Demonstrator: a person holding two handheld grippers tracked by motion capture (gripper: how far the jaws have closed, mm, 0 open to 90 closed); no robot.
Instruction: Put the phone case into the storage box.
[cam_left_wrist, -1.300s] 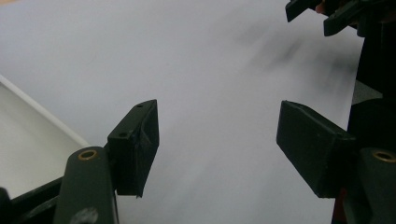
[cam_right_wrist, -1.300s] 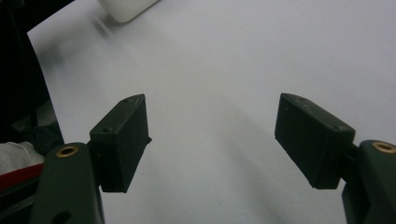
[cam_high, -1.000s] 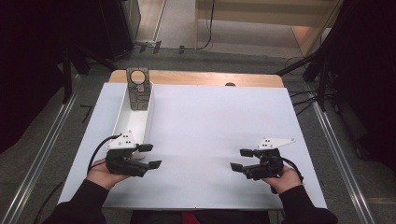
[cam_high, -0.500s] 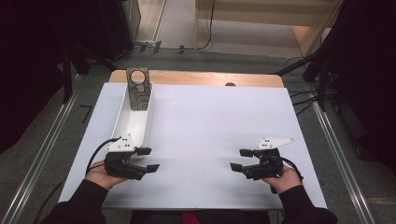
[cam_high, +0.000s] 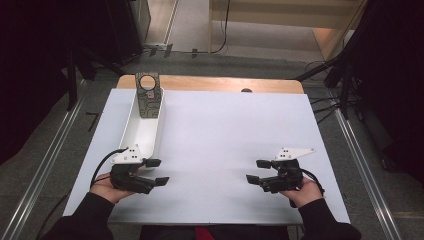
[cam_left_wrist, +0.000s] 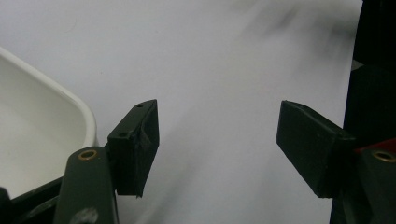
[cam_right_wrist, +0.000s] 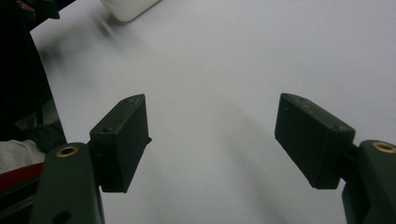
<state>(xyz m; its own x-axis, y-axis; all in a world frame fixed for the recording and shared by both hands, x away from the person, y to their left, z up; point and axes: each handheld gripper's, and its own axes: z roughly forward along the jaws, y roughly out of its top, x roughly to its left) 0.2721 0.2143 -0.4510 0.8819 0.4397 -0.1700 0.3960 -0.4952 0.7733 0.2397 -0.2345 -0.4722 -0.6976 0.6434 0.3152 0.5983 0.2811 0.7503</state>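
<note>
A long white tray (cam_high: 142, 132) lies along the table's left side. A dark patterned plate with a round hole (cam_high: 148, 95) leans up out of its far end. My left gripper (cam_high: 157, 171) rests near the tray's near end, jaws wide open and empty. In the left gripper view the tray's rounded corner (cam_left_wrist: 70, 112) sits just left of the gripper (cam_left_wrist: 219, 140). My right gripper (cam_high: 257, 170) lies at the front right, open, pointing left across the table. In the right gripper view, bare white surface lies between the jaws of the gripper (cam_right_wrist: 215, 135).
The white tabletop (cam_high: 225, 130) spreads between the two grippers. A wooden strip (cam_high: 210, 84) runs along its far edge. Metal rails (cam_high: 47, 160) flank the table on both sides. A corner of the tray (cam_right_wrist: 126, 7) shows far off in the right gripper view.
The left gripper has slid slightly toward the table's front edge. The right gripper has stayed in place.
</note>
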